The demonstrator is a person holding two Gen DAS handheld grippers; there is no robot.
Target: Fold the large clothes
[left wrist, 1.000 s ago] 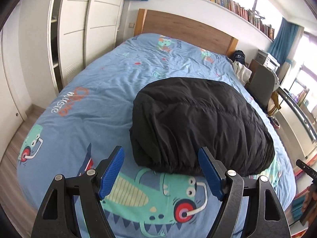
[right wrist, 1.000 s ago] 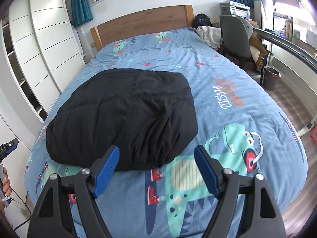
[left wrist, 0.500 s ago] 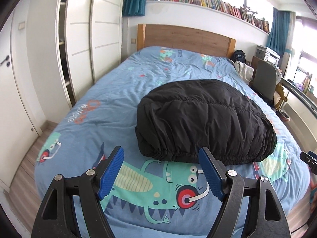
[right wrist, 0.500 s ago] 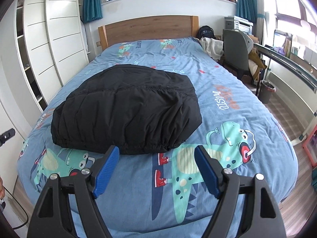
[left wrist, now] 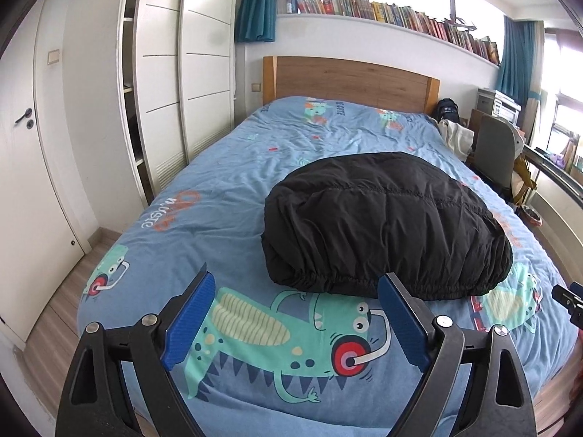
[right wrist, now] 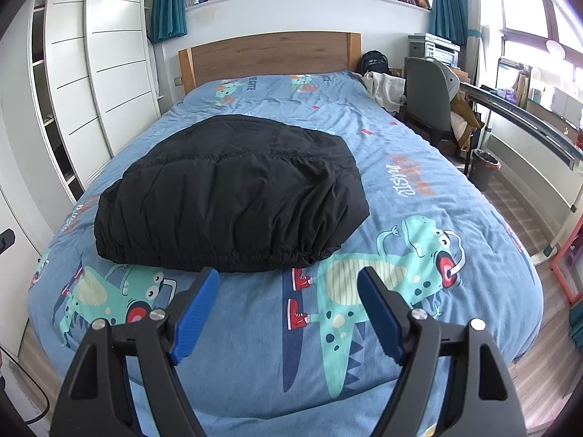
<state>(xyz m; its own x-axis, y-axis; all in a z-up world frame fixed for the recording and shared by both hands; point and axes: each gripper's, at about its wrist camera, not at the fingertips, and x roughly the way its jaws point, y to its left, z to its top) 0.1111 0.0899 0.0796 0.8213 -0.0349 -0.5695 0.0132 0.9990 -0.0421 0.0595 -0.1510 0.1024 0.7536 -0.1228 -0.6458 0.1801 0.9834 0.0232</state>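
Note:
A black padded jacket [left wrist: 386, 225] lies folded into a compact bundle on the blue cartoon-print bed cover [left wrist: 218, 196], its gathered hem facing me. It also shows in the right wrist view [right wrist: 233, 196]. My left gripper [left wrist: 295, 313] is open and empty, held above the foot of the bed, short of the jacket's hem. My right gripper [right wrist: 288, 309] is open and empty too, also back from the hem. Neither touches the jacket.
A wooden headboard [left wrist: 349, 80] stands at the far end. White wardrobes [left wrist: 164, 83] line the left side. A grey chair [right wrist: 426, 98], a desk [right wrist: 524, 116] and a bin [right wrist: 484, 167] stand to the right. Wooden floor [right wrist: 532, 357] surrounds the bed.
Both grippers have pulled back and risen away from the jacket, so more of the bed and room shows. The jacket has not moved. Both grippers stayed open.

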